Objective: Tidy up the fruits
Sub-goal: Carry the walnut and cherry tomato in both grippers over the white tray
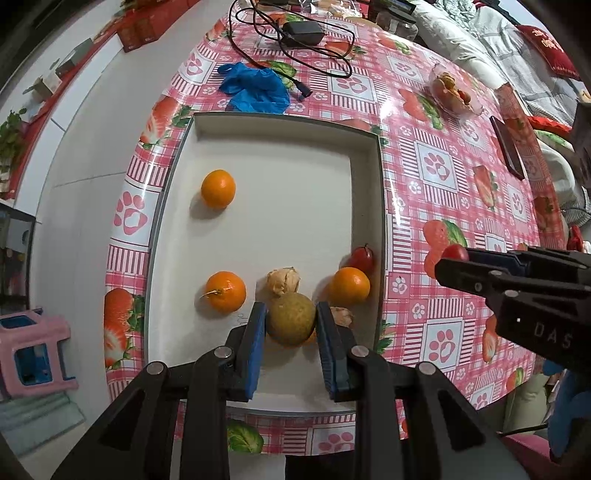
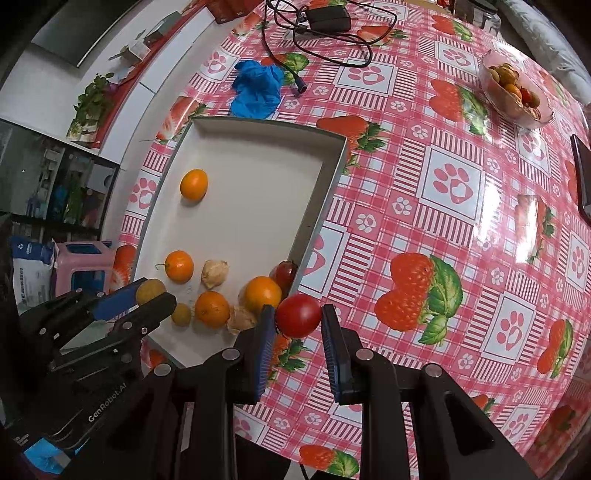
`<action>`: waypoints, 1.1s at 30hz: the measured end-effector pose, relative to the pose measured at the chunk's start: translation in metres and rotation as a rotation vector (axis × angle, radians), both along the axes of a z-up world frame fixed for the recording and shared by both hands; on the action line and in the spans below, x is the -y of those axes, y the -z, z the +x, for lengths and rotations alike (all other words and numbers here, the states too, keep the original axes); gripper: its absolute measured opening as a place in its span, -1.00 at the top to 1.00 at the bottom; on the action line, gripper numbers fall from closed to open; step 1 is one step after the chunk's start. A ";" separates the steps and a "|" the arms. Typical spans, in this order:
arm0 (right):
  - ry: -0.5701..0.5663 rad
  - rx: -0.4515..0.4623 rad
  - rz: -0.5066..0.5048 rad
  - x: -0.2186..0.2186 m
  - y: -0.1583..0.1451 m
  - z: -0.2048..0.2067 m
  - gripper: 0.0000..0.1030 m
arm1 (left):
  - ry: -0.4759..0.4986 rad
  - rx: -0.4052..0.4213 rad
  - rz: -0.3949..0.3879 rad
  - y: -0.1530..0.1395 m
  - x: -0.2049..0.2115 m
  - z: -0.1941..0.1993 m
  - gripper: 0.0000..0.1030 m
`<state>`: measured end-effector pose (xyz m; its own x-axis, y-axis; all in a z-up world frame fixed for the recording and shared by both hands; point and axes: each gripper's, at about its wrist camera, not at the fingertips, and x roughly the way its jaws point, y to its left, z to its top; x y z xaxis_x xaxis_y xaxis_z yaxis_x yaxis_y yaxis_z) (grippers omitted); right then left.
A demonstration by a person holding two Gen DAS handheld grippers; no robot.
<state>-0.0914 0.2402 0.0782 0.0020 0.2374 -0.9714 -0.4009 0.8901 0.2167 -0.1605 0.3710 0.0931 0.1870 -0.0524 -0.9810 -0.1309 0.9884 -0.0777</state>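
A white tray [image 1: 273, 129] lies on the pink strawberry tablecloth. In it are several oranges [image 1: 218, 188], two husked physalis [image 1: 282, 280] and a red tomato [image 1: 362, 258]. My left gripper [image 1: 291, 321] is shut on a brown-green round fruit [image 1: 291, 323] over the tray's near end; the right wrist view shows it too [image 2: 149, 290]. My right gripper [image 2: 298, 317] is shut on a red tomato [image 2: 298, 315], held just right of the tray's near right corner, above the tablecloth. A small yellow fruit [image 2: 181, 314] also lies in the tray [image 2: 258, 125].
A glass bowl [image 2: 546, 118] with more fruit stands at the far right. A blue glove [image 2: 256, 92] and a black charger with cables [image 2: 328, 18] lie beyond the tray. A dark phone [image 1: 508, 147] lies at the right. A pink stool [image 1: 33, 354] stands on the floor left.
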 end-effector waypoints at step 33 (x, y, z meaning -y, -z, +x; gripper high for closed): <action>-0.030 -0.006 -0.011 -0.011 0.005 0.004 0.47 | -0.044 -0.015 0.014 0.010 -0.029 0.020 0.43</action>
